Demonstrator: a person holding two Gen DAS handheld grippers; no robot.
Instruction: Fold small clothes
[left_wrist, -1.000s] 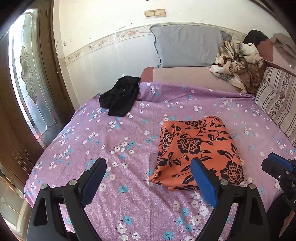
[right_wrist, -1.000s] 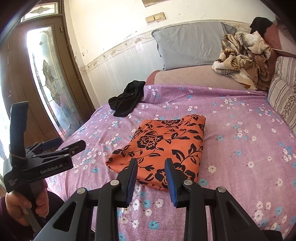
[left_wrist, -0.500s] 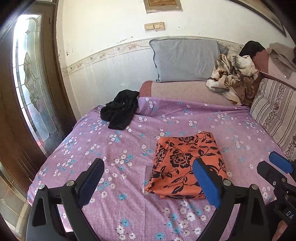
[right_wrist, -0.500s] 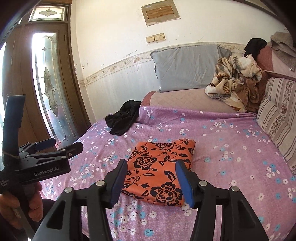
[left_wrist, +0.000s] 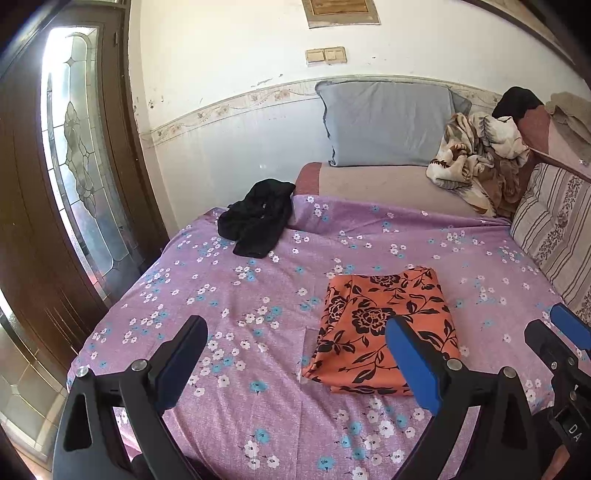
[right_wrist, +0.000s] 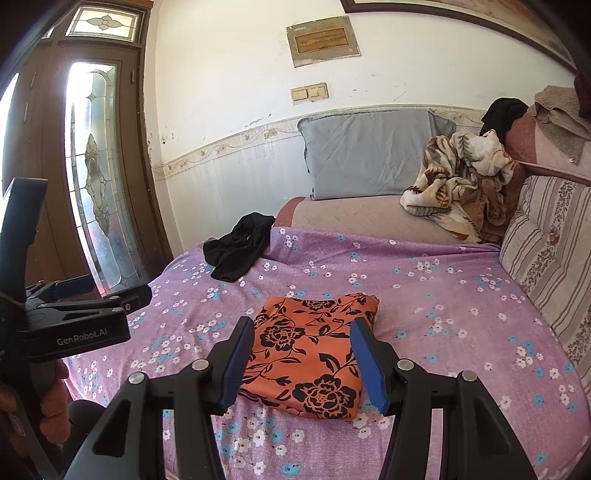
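Inspecting progress: orange cloth (left_wrist: 384, 328) lies folded flat on the bedspread (left_wrist: 240, 295), near its front edge. Left gripper (left_wrist: 295, 354) and right gripper (right_wrist: 301, 360) hover clear, jaws apart, holding nothing. Black garment (left_wrist: 256, 218) sits crumpled, apparently unfolded.

1 orange floral garment (left_wrist: 384, 332), 1 black garment (left_wrist: 258, 218), 2 pillows (left_wrist: 388, 125).

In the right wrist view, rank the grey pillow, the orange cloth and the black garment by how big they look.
1. Grey pillow, though it is farthest from the camera.
2. Orange cloth, close behind, helped by nearness.
3. Black garment, clearly smallest.
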